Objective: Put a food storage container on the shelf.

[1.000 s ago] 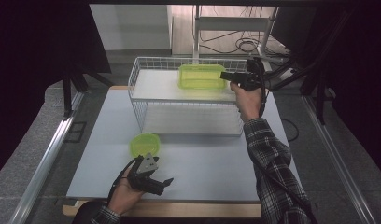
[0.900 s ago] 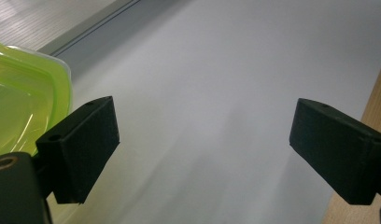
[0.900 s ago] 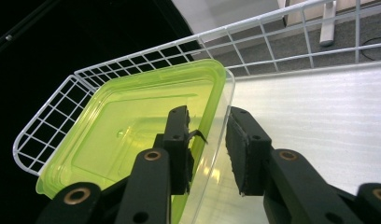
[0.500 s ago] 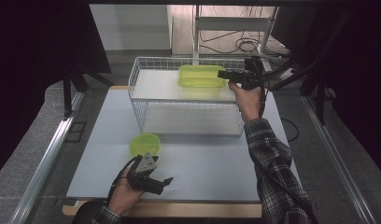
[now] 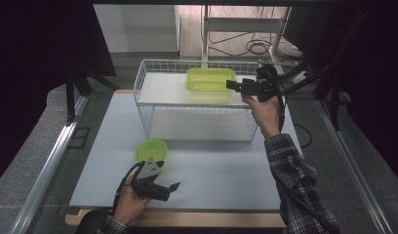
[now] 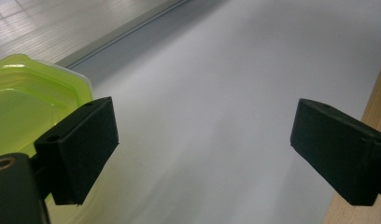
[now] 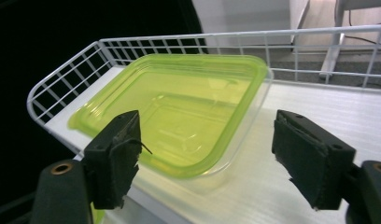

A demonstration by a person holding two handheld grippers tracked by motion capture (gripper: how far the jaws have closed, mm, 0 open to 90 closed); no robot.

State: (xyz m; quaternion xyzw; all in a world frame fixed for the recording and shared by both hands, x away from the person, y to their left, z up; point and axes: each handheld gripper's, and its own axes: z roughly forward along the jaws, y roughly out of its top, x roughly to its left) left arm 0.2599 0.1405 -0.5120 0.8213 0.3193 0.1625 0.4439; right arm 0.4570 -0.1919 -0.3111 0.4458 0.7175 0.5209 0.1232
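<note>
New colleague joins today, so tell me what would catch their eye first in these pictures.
The bright green rectangular container on the top shelf of the white wire rack at the far side of the table. The right gripper is beside it, its jaws just opened and apart from it. A smaller green container sits near the left gripper.

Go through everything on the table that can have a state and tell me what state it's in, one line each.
Rectangular green container: upright on the rack's top shelf, no lid, empty, not gripped.
Round green container: on the table, open-topped, untouched.
Wire rack: upright, lower shelf bare.
Right claw: open, jaws have just been opening, container's corner ahead of them, pads clear of it.
Left claw: open, holding nothing.
</note>
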